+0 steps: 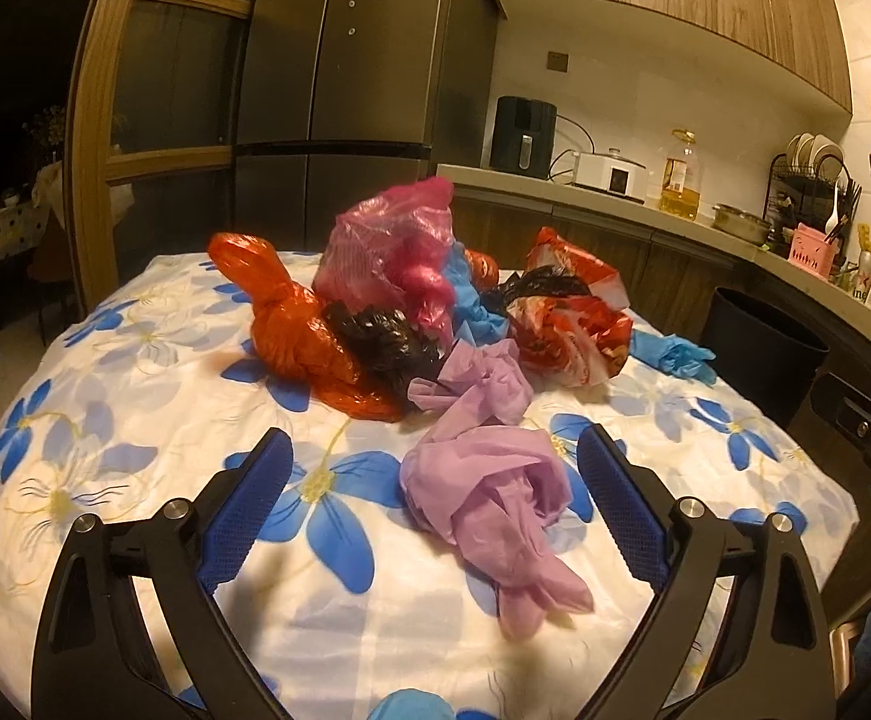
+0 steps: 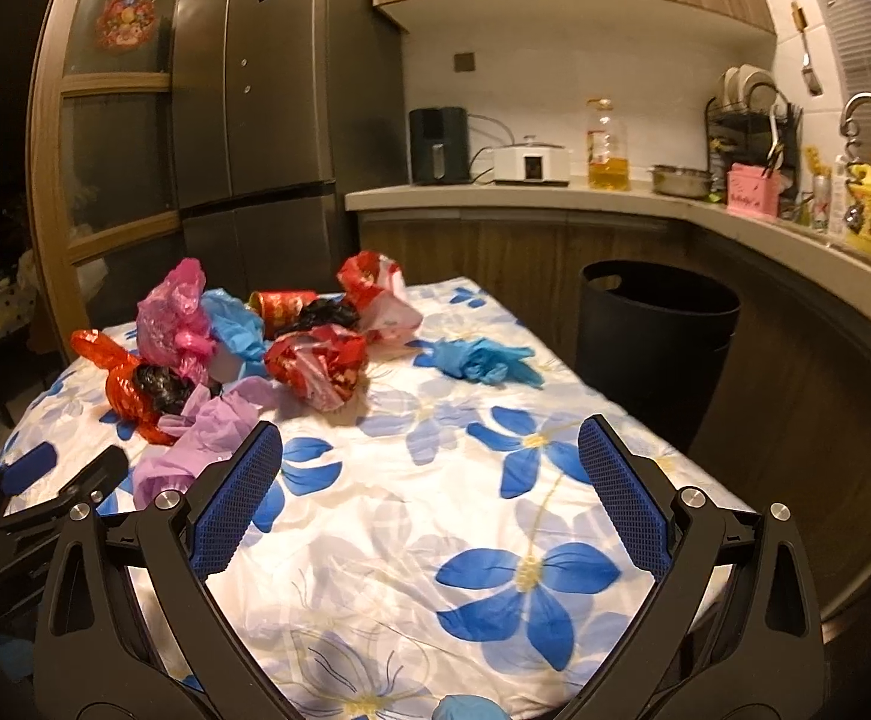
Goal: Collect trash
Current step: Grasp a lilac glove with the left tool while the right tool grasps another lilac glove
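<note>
A heap of crumpled trash lies on the flowered tablecloth (image 1: 105, 420): an orange bag (image 1: 291, 324), a pink bag (image 1: 387, 246), a black bag (image 1: 387, 342), a red printed bag (image 1: 567, 312), blue gloves (image 1: 675, 354) and purple gloves (image 1: 495, 504). My left gripper (image 1: 432, 480) is open, its jaws on either side of the near purple glove, not closed on it. My right gripper (image 2: 429, 480) is open and empty above bare cloth; the blue gloves (image 2: 483, 360) lie ahead of it. A black trash bin (image 2: 651, 348) stands on the floor past the table's right edge.
A dark fridge (image 2: 279, 102) stands behind the table. A kitchen counter (image 2: 555, 195) runs along the right with an air fryer, a cooker, an oil bottle (image 2: 606, 144), a dish rack and a sink tap. The left gripper shows at the right wrist view's left edge (image 2: 63, 486).
</note>
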